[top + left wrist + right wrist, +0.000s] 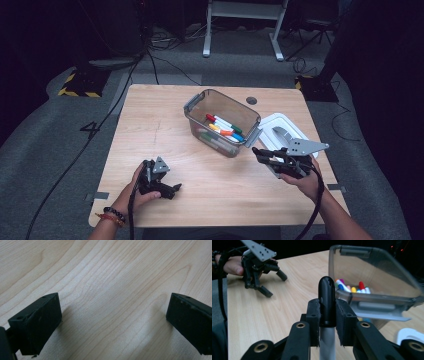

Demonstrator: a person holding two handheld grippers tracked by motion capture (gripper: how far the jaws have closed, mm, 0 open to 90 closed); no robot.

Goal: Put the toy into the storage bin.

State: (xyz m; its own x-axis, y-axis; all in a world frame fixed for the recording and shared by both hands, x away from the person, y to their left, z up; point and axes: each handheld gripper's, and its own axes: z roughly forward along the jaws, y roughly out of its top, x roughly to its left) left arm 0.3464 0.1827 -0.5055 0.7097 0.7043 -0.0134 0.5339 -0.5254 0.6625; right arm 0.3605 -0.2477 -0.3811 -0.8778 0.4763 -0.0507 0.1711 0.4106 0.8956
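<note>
Right claw (327, 322) is clamped on a black-capped marker (326, 300), long axis running along the jaws, cap pointing toward the bin (372, 272). The bin, already holding markers (223, 129), is seen just ahead of the claw in the high view, lid (280, 131) beside it. Left claw (112, 322) is held wide open and empty, low over bare desk (105, 270), farther from the bin. The marker grip is shown by the right gripper view; the high view gives the layout.

place: lab or studio | cues: wooden table (150, 125) on grey carpet (45, 135); floor cables (165, 35); hazard-taped stand bases (80, 82); dark surroundings
</note>
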